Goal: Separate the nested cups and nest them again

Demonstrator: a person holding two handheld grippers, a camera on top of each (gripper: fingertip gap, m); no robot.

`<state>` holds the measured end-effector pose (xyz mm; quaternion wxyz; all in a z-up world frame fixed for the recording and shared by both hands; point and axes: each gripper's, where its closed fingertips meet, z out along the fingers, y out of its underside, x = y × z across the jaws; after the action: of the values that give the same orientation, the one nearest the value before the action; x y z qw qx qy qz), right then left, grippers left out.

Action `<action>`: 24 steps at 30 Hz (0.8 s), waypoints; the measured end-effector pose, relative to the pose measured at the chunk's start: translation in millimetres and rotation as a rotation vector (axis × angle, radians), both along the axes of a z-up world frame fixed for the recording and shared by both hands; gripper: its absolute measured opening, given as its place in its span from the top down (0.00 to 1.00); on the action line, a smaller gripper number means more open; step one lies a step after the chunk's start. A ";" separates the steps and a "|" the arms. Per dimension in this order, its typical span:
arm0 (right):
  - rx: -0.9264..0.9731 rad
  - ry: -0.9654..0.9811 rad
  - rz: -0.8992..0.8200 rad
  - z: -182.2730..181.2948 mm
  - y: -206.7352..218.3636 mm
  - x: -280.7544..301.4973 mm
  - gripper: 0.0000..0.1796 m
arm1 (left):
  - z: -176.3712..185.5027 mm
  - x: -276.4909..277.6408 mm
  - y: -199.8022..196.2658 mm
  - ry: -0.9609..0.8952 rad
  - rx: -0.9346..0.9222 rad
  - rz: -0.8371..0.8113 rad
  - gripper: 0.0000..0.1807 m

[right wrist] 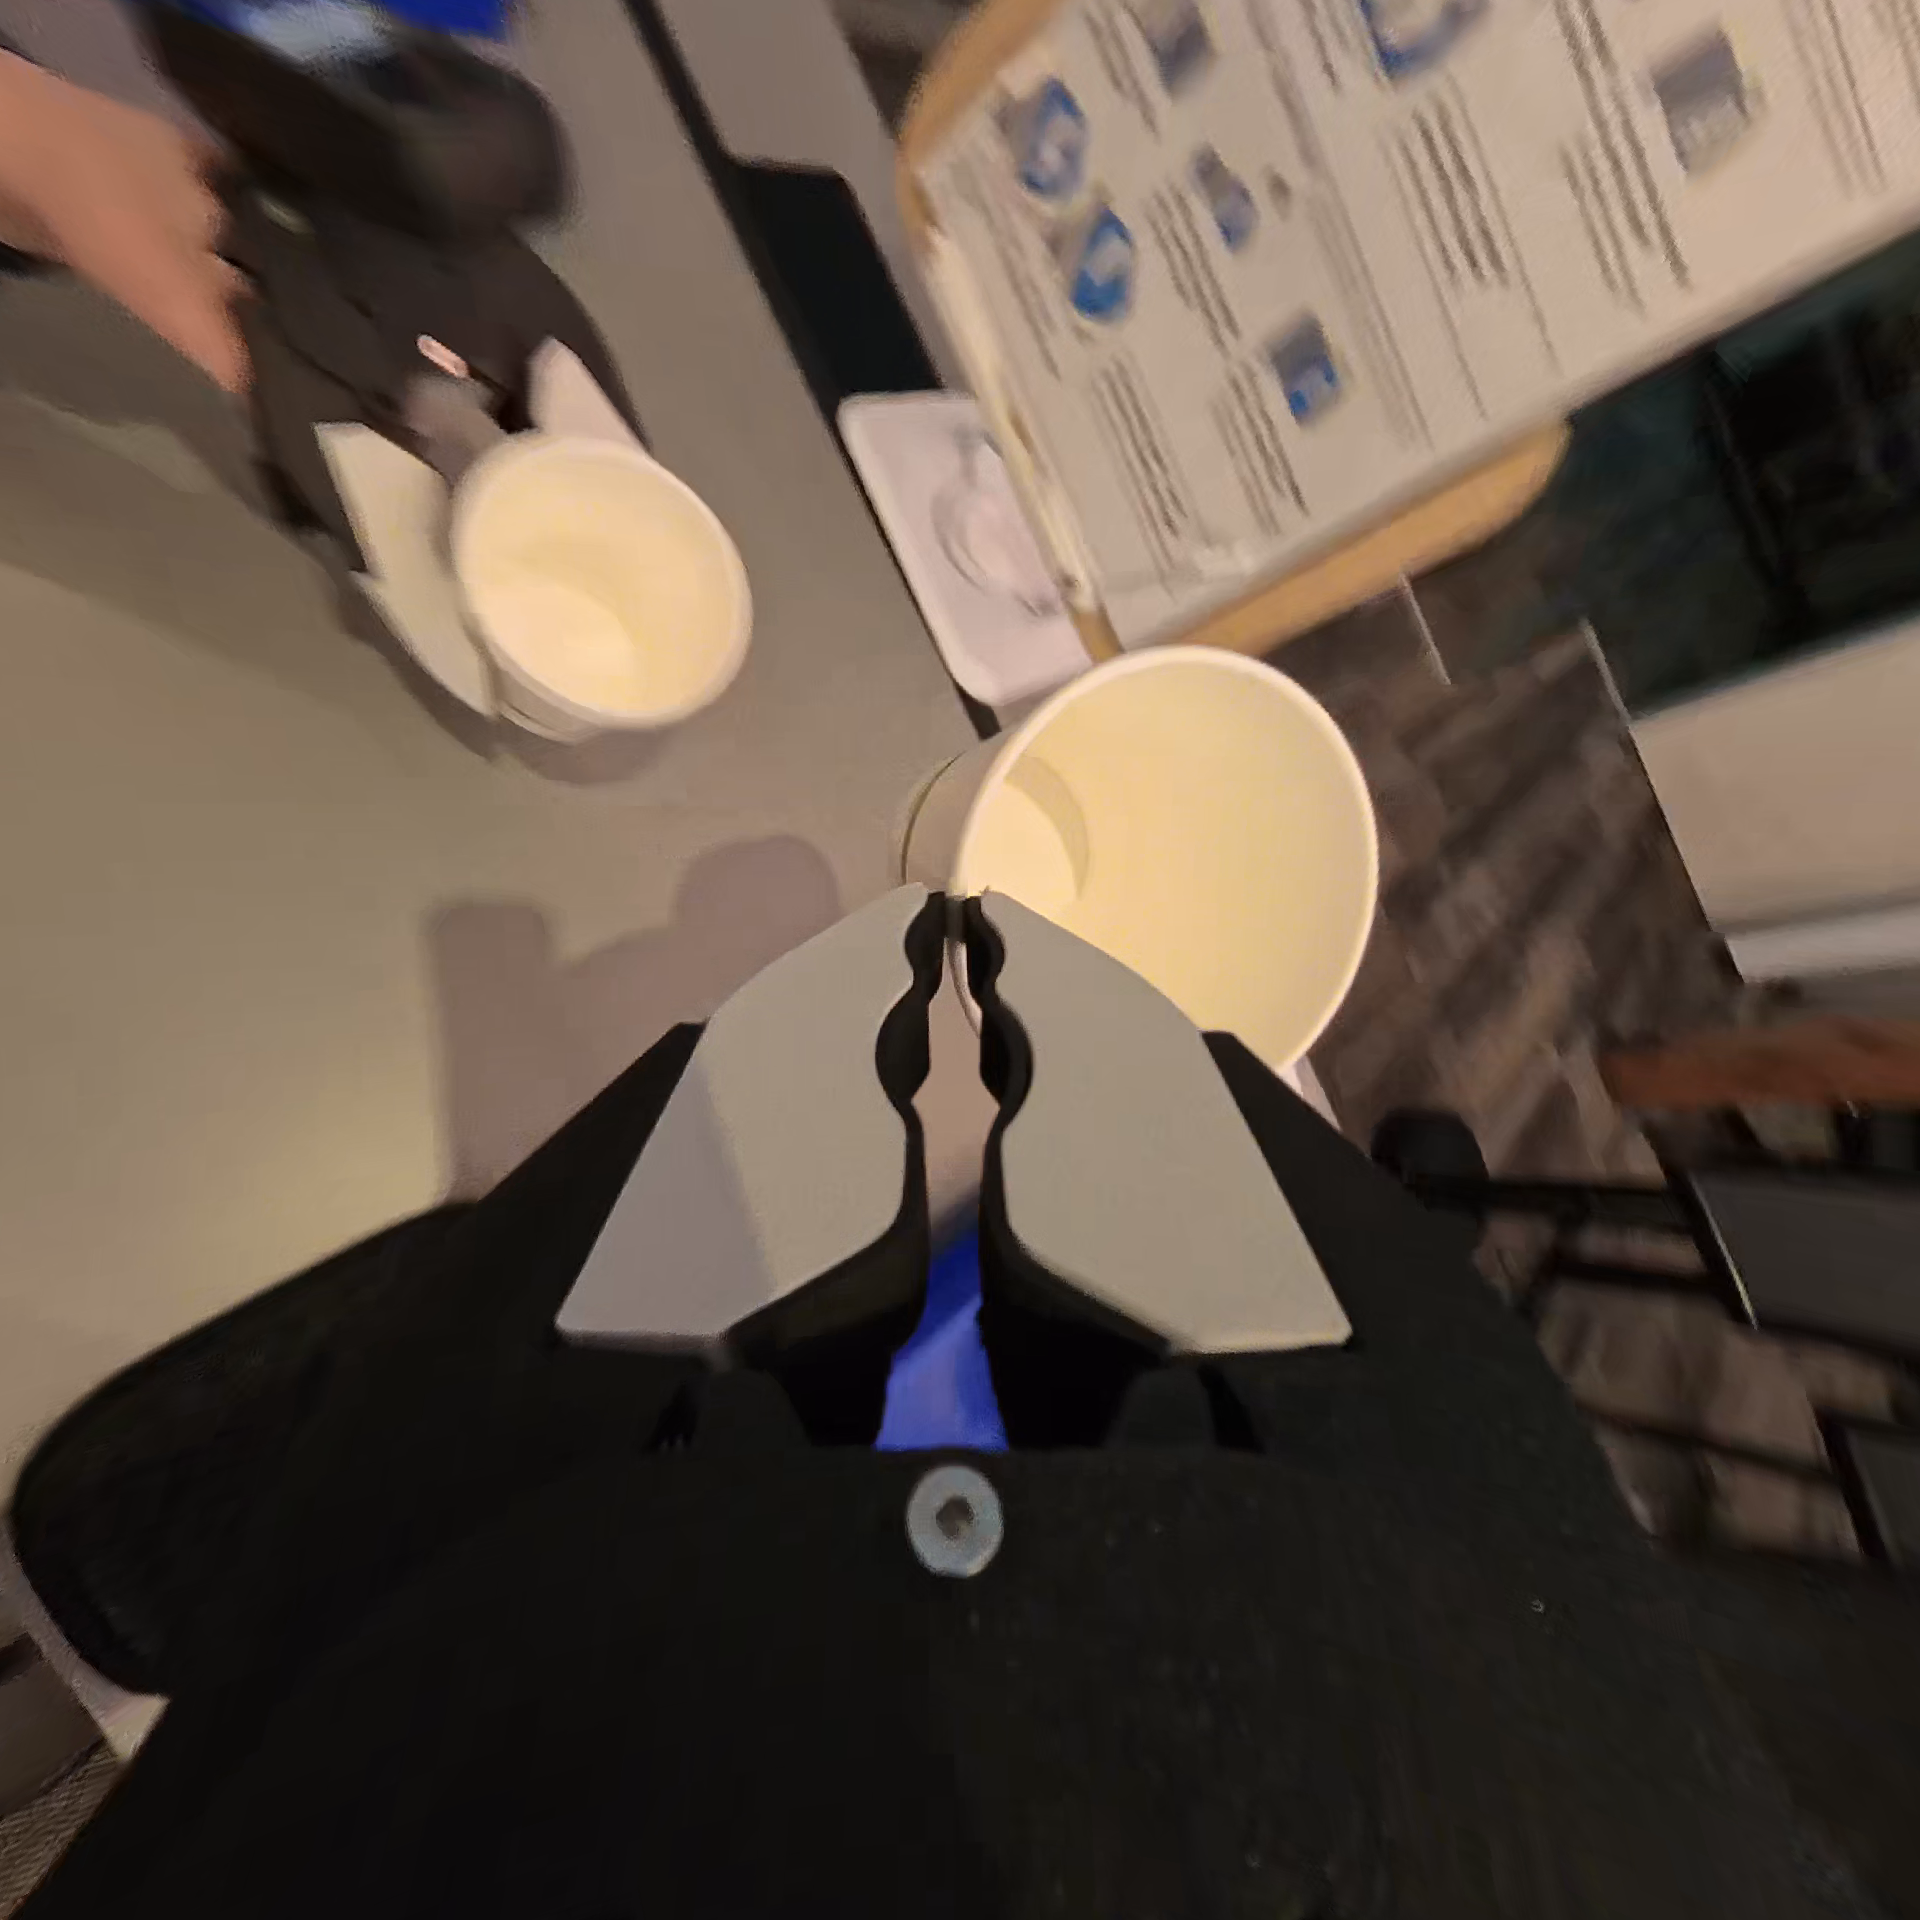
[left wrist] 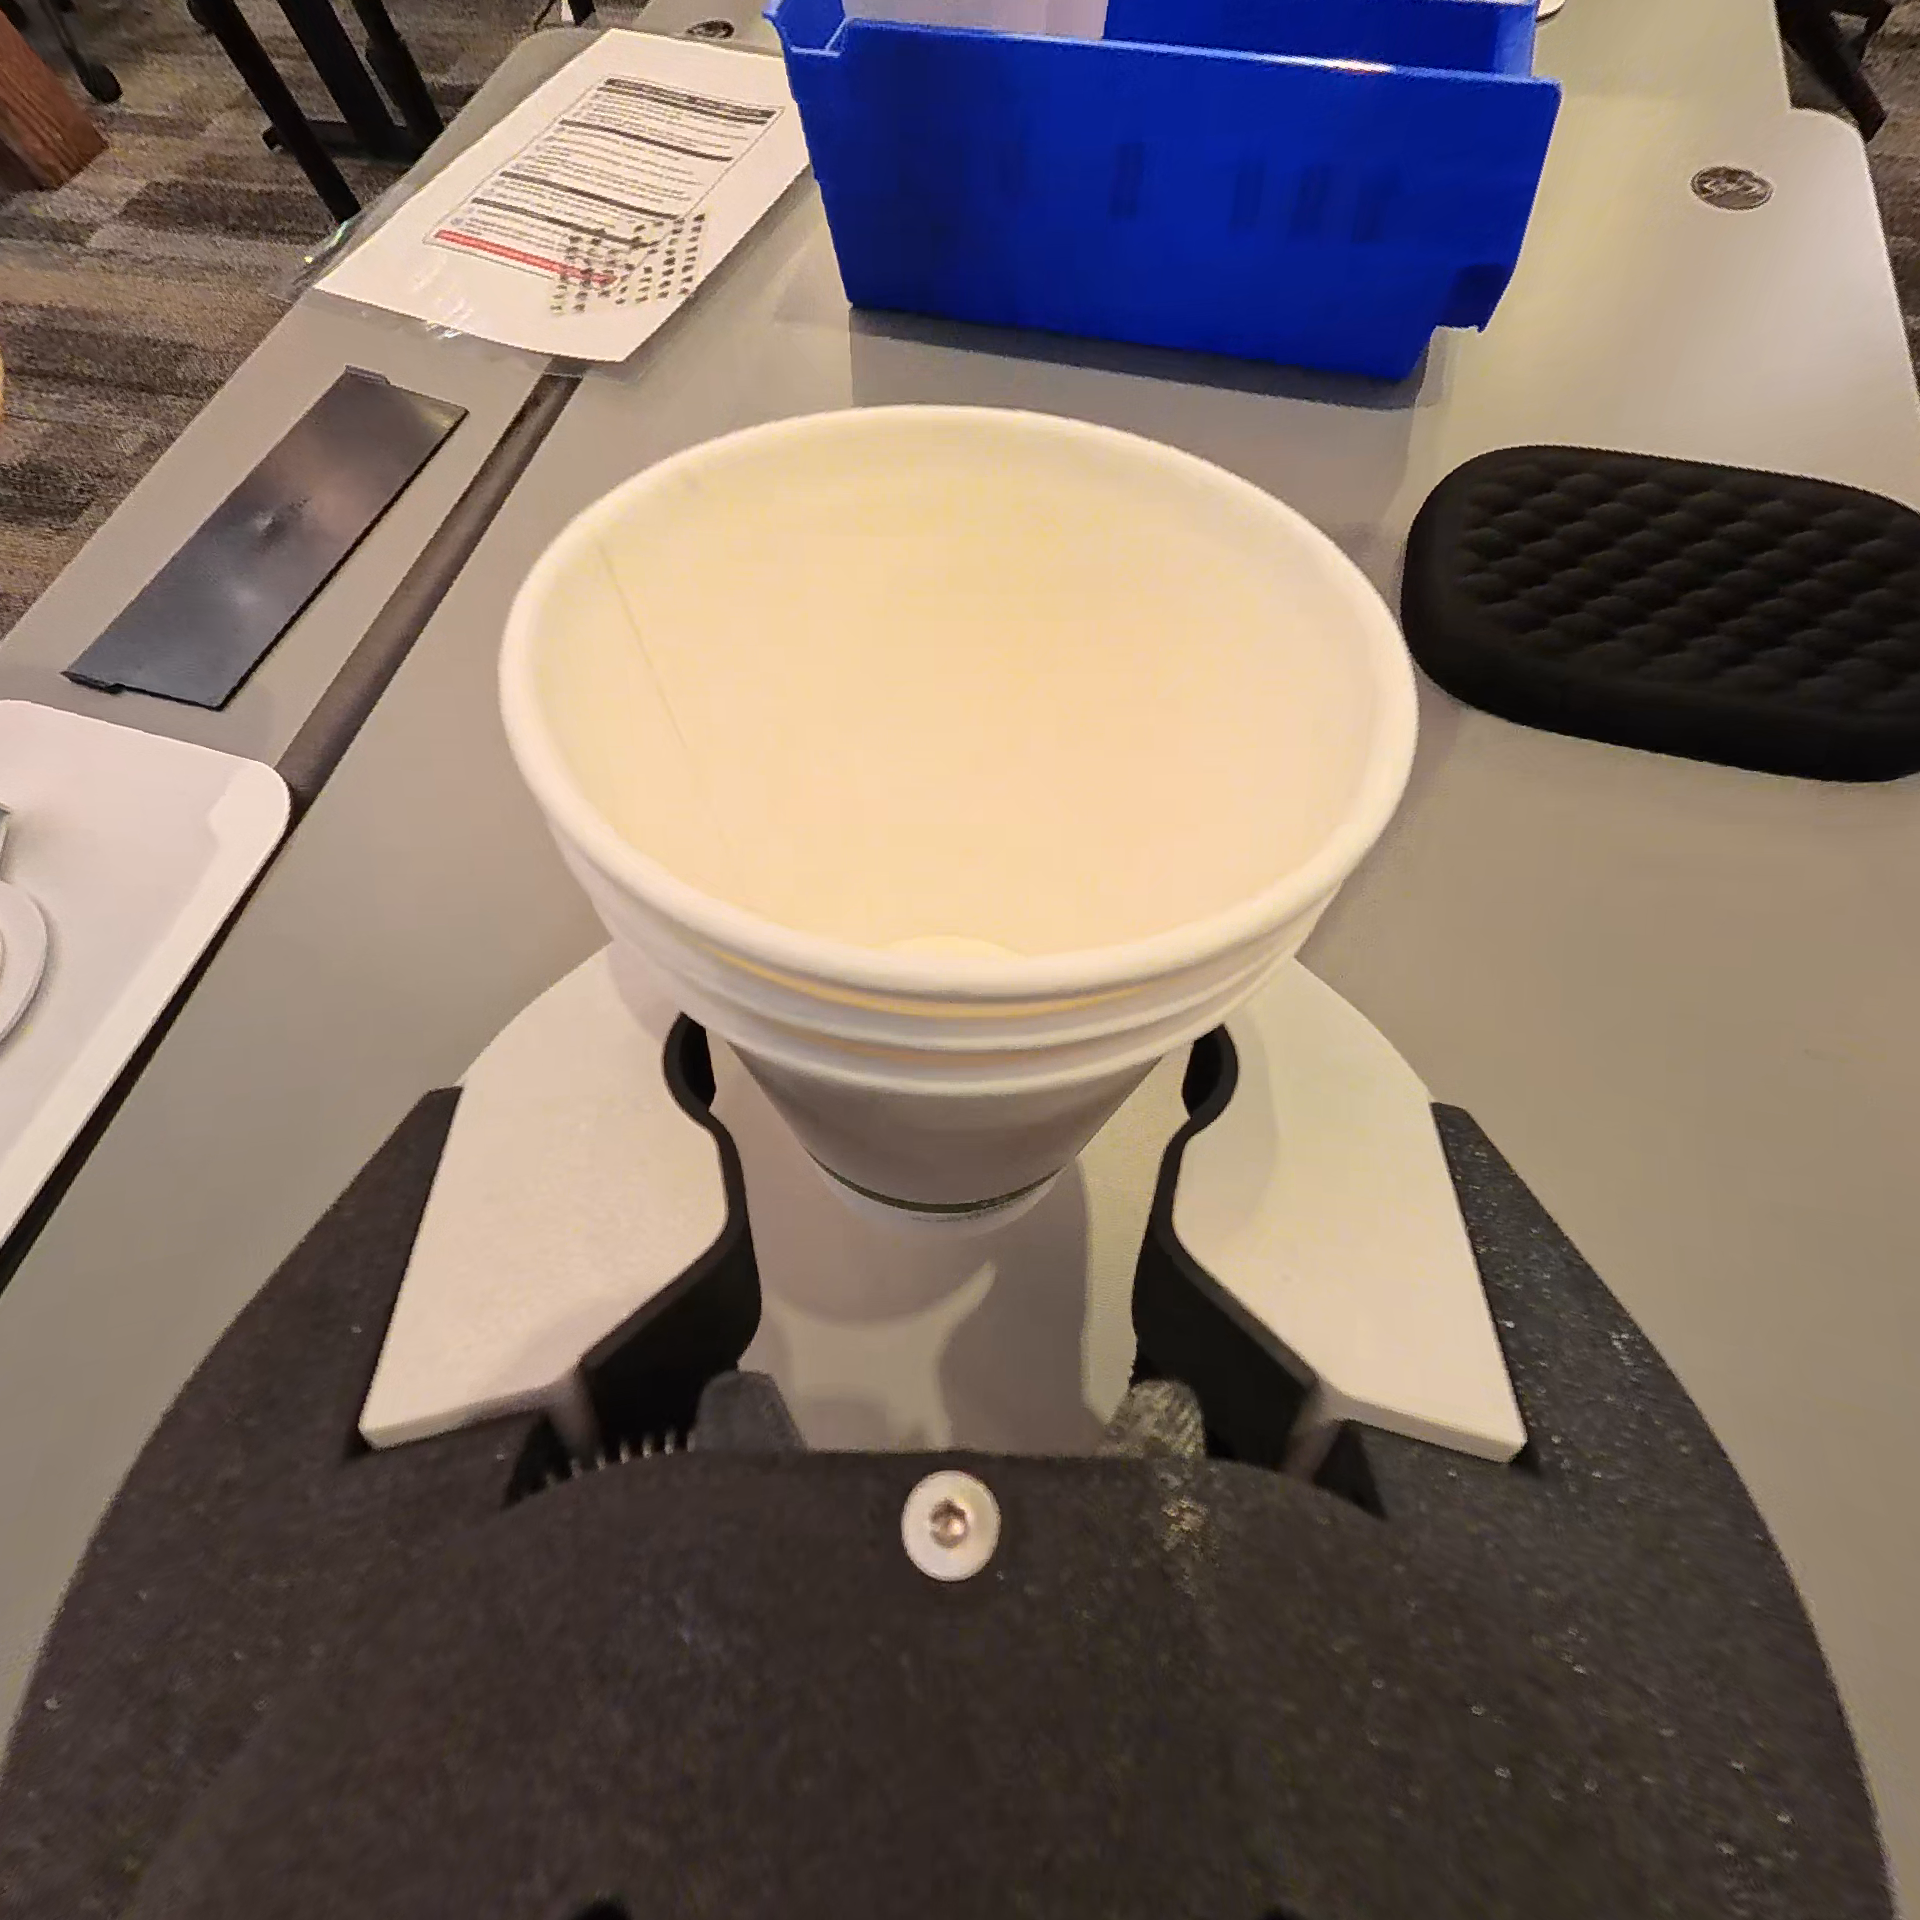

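The left gripper [left wrist: 951, 1101] has its two fingers closed against the lower wall of a stack of nested white paper cups [left wrist: 956, 790], one black pad on each side; several rolled rims lie close under one another just above the pads. The stack stands upright in the centre of the left wrist view, its mouth open to the camera, over a grey table [left wrist: 1558, 1039]. Beyond it, at the top of the frame, sits a blue plastic bin [left wrist: 1164, 208]. A black quilted pad [left wrist: 1673, 613] lies at the right edge, a printed sheet [left wrist: 582, 208] at the upper left, and a flat dark strip [left wrist: 270, 540] below that sheet.

In the right wrist view the right gripper [right wrist: 956, 909] pinches the rim of a single white paper cup [right wrist: 1174, 842] between nearly closed fingertips; the cup is tilted, its mouth turned toward the camera, right of centre. This frame is blurred, so the grip looks firm but fine contact is hard to judge. At the upper left, the stack and the left gripper appear again, with a hand [right wrist: 94, 208] behind them. A printed board [right wrist: 1351, 260] fills the upper right.
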<state>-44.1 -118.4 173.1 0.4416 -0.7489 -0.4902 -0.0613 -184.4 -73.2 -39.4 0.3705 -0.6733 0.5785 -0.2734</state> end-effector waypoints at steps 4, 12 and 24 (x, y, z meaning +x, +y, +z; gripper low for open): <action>-0.013 -0.008 -0.277 -14.5 5.2 97.7 0.98 | -1.7 0.4 0.2 0.008 0.004 0.000 0.50; -0.213 -0.055 -0.610 -110.2 -2.9 221.2 0.98 | -9.0 1.7 0.4 0.033 0.006 -0.002 0.50; -0.410 -0.077 -0.579 -212.5 6.3 220.4 0.98 | -13.6 2.4 1.0 0.044 0.000 -0.004 0.50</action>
<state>176.3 -112.1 -39.3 0.2275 -0.9271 -0.2760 -0.1124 -182.0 -72.2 -53.0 0.3573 -0.6781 0.5877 -0.2593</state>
